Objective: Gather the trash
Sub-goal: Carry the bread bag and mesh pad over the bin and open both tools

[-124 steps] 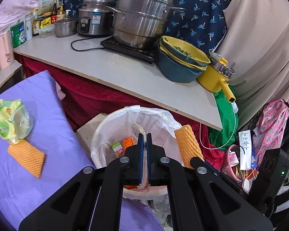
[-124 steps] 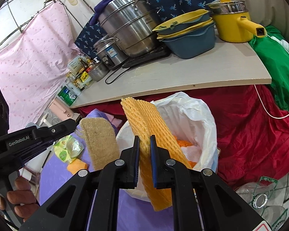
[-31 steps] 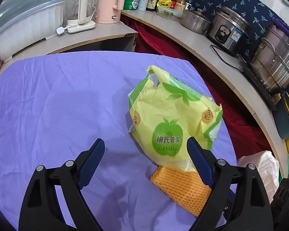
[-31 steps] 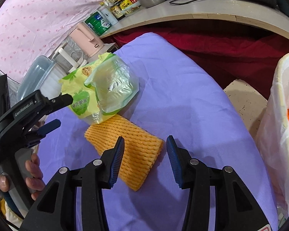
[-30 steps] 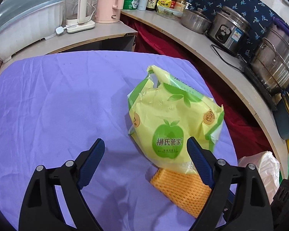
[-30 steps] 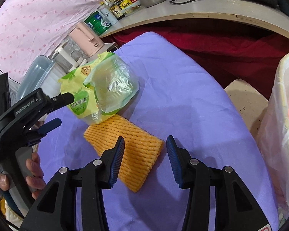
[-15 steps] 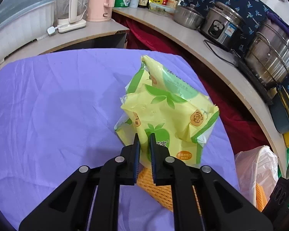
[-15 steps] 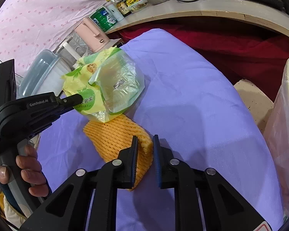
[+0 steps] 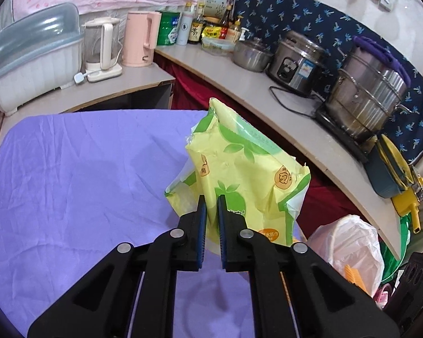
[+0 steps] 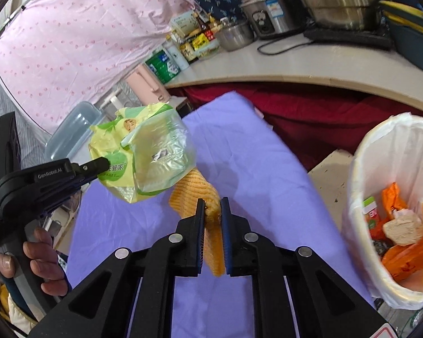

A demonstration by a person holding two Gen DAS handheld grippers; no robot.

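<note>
My left gripper (image 9: 211,200) is shut on a yellow-green plastic bag (image 9: 245,174) and holds it above the purple cloth (image 9: 70,169). In the right wrist view the bag (image 10: 143,149) hangs from the left gripper (image 10: 104,166). My right gripper (image 10: 212,205) is shut on an orange foam net sleeve (image 10: 200,188), lifted off the cloth (image 10: 268,183). The white-lined trash bin (image 10: 392,152) stands at the right with wrappers and another foam net inside; it also shows in the left wrist view (image 9: 349,242).
A counter (image 9: 282,118) behind carries a rice cooker (image 9: 293,64), steel pots (image 9: 366,98), bottles, a pink kettle (image 9: 139,39) and a dish rack (image 9: 33,56). Red cloth (image 10: 310,107) hangs under the counter. A board (image 10: 327,169) lies beside the bin.
Both grippers, open a second ago, shut on their items half a second ago. Since then the bag and the foam net have been lifted off the cloth.
</note>
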